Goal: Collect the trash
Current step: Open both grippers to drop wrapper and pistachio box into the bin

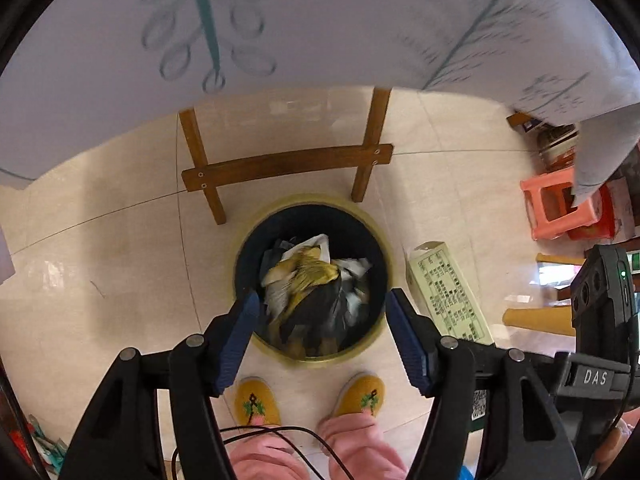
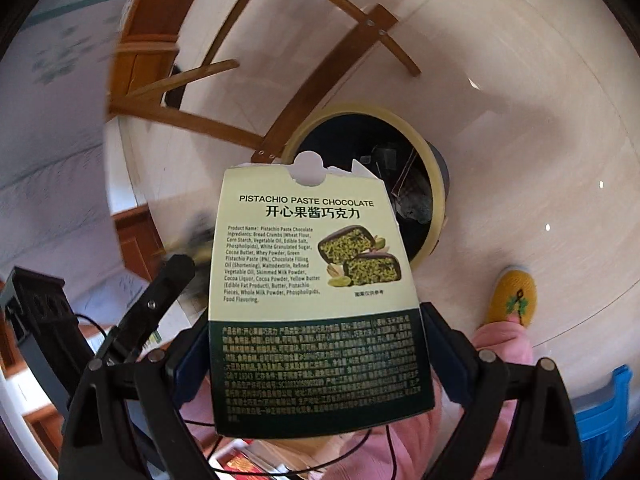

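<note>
A round trash bin with a yellow rim and dark liner stands on the floor, filled with crumpled wrappers. My left gripper is open and empty, hovering above the bin. My right gripper is shut on a pistachio chocolate box, pale green above and dark green below, with a torn top. The box also shows in the left wrist view, just right of the bin. The bin lies beyond the box in the right wrist view.
A wooden table frame stands behind the bin under a pale tablecloth. A pink plastic stool sits at the right. The person's yellow slippers stand just in front of the bin. A blue object lies low right.
</note>
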`<move>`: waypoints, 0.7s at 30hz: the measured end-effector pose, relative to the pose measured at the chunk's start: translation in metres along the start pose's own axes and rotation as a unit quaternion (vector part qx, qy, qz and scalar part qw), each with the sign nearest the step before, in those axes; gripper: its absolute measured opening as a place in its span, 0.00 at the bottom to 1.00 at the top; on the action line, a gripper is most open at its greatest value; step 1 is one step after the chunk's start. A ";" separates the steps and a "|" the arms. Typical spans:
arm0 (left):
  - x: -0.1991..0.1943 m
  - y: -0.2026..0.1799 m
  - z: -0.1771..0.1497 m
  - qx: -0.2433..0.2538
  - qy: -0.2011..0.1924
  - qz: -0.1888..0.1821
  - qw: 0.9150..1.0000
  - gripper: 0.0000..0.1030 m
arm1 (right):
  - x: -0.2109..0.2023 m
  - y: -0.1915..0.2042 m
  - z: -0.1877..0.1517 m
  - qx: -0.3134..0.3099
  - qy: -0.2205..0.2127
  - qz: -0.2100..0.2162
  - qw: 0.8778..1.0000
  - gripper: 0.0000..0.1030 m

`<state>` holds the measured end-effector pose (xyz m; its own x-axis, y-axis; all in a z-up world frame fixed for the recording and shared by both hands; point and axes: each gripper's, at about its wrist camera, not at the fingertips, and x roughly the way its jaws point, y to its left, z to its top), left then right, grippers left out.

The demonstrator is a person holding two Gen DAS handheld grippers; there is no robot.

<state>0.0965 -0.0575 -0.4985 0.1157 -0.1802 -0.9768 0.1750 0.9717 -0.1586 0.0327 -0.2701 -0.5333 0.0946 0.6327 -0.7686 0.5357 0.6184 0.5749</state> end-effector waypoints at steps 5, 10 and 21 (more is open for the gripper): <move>-0.003 0.012 -0.003 0.007 -0.017 0.009 1.000 0.82 | 0.018 0.001 0.005 0.011 -0.005 -0.006 1.000 0.92; -0.012 0.032 -0.008 0.006 -0.040 0.030 0.999 0.84 | 0.035 0.009 0.011 0.014 0.001 -0.020 1.000 0.93; -0.011 0.073 -0.020 -0.020 -0.047 0.042 0.998 0.84 | 0.068 0.049 0.036 -0.062 -0.035 -0.101 0.992 0.93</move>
<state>0.0881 0.0183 -0.5025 0.2200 -0.1093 -0.9694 0.1210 0.9891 -0.0841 0.0957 -0.2132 -0.5672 0.0547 0.4584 -0.8870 0.4434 0.7848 0.4330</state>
